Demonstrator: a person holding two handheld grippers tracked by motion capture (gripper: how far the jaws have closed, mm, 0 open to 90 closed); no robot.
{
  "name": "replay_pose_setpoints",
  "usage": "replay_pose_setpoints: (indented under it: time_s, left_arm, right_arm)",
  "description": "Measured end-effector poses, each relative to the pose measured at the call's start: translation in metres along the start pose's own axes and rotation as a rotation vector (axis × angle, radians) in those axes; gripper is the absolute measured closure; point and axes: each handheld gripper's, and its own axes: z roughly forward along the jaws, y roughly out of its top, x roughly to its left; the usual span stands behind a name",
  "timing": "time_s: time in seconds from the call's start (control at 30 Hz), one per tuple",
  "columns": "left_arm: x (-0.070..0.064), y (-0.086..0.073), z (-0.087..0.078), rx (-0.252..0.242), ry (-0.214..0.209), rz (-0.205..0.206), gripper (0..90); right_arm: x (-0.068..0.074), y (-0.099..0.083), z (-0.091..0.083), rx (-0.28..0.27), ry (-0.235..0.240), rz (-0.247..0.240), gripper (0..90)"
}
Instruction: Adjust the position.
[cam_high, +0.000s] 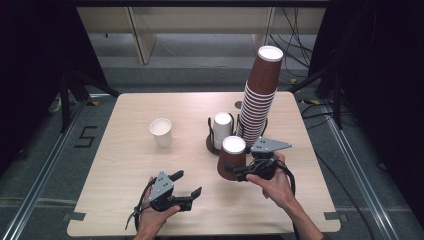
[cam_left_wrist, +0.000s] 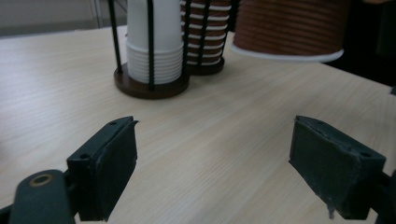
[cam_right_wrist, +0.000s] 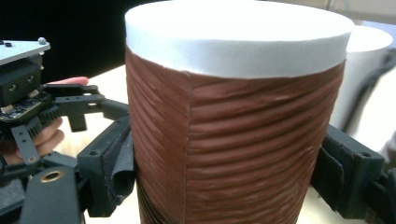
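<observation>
A brown ribbed paper cup (cam_high: 231, 157) (cam_right_wrist: 233, 130) stands upside down, white base up, in front of the cup holder. My right gripper (cam_high: 235, 170) (cam_right_wrist: 229, 168) is shut on it, one jaw on each side of its wall. In the left gripper view the same brown cup (cam_left_wrist: 289, 28) shows at the upper right; whether its rim touches the table I cannot tell. My left gripper (cam_high: 187, 183) (cam_left_wrist: 215, 163) is open near the table's front edge, with only bare tabletop between its jaws. A single white cup (cam_high: 161, 131) stands upright at mid-left.
A dark wire holder (cam_high: 210, 142) (cam_left_wrist: 149, 86) carries a short stack of white cups (cam_high: 222, 129) (cam_left_wrist: 154, 46). Beside it rises a tall leaning stack of brown cups (cam_high: 260, 100) (cam_left_wrist: 205, 37). The wooden table (cam_high: 130, 165) has open surface at left and front.
</observation>
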Motion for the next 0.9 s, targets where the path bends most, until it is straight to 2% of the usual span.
replay_pose_setpoints:
  time_s: [0.13,0.23,0.27,0.3,0.33,0.37,0.4,0.43,0.53,0.6,0.63,0.67,0.7,0.77,0.8,0.83,0.87,0.9]
  left_arm:
    - [-0.006,0.005,0.006,-0.043,-0.02,0.004,14.8]
    - [-0.011,0.008,0.012,-0.044,-0.033,0.017,14.8]
    - [-0.013,0.009,0.016,-0.051,-0.036,0.024,14.8]
    - [-0.014,0.009,0.017,-0.049,-0.039,0.029,14.8]
    - [-0.014,0.01,0.019,-0.048,-0.041,0.036,14.8]
    - [-0.015,0.01,0.022,-0.054,-0.05,0.035,14.8]
    - [-0.016,0.01,0.024,-0.054,-0.053,0.034,14.8]
    - [-0.017,0.01,0.025,-0.052,-0.051,0.032,14.8]
    - [-0.019,0.01,0.029,-0.053,-0.071,0.047,14.8]
    - [-0.021,0.009,0.032,-0.069,-0.085,0.06,14.8]
    - [-0.023,0.01,0.031,-0.057,-0.075,0.063,14.8]
    - [-0.023,0.01,0.032,-0.059,-0.079,0.062,14.8]
    - [-0.024,0.01,0.033,-0.058,-0.082,0.063,14.8]
    - [-0.024,0.009,0.035,-0.07,-0.104,0.062,14.7]
    - [-0.024,0.01,0.034,-0.055,-0.099,0.071,14.6]
    - [-0.024,0.009,0.035,-0.06,-0.099,0.072,14.2]
    - [-0.024,0.009,0.035,-0.059,-0.095,0.07,12.4]
    - [-0.024,0.01,0.036,-0.059,-0.095,0.065,11.0]
  right_arm:
    - [0.006,0.002,0.007,-0.003,0.02,-0.009,18.2]
    - [0.009,0.004,0.009,0.001,0.016,-0.017,18.2]
    - [0.008,0.005,0.01,-0.01,0.013,-0.033,18.2]
    - [0.009,0.004,0.012,-0.018,0.033,-0.023,18.2]
    - [0.01,0.004,0.012,-0.007,0.034,-0.015,18.2]
    - [0.011,0.005,0.011,-0.005,0.017,-0.031,18.2]
    - [0.012,0.004,0.013,-0.014,0.026,-0.029,18.2]
    - [0.012,0.004,0.013,-0.005,0.037,-0.029,18.2]
    - [0.014,0.004,0.015,-0.015,0.029,-0.045,18.2]
    - [0.016,0.004,0.016,-0.014,0.034,-0.045,18.2]
    - [0.018,0.004,0.017,-0.015,0.04,-0.03,18.2]
    - [0.018,0.004,0.018,-0.018,0.053,-0.045,18.3]
    - [0.02,0.004,0.019,-0.015,0.049,-0.039,18.3]
    - [0.022,0.003,0.02,-0.012,0.051,-0.047,18.4]
    - [0.024,0.003,0.021,-0.004,0.063,-0.032,18.4]
    - [0.026,0.003,0.022,-0.007,0.055,-0.034,18.4]
    - [0.025,0.003,0.024,-0.019,0.072,-0.057,18.5]
    - [0.026,0.003,0.025,-0.014,0.073,-0.055,18.5]
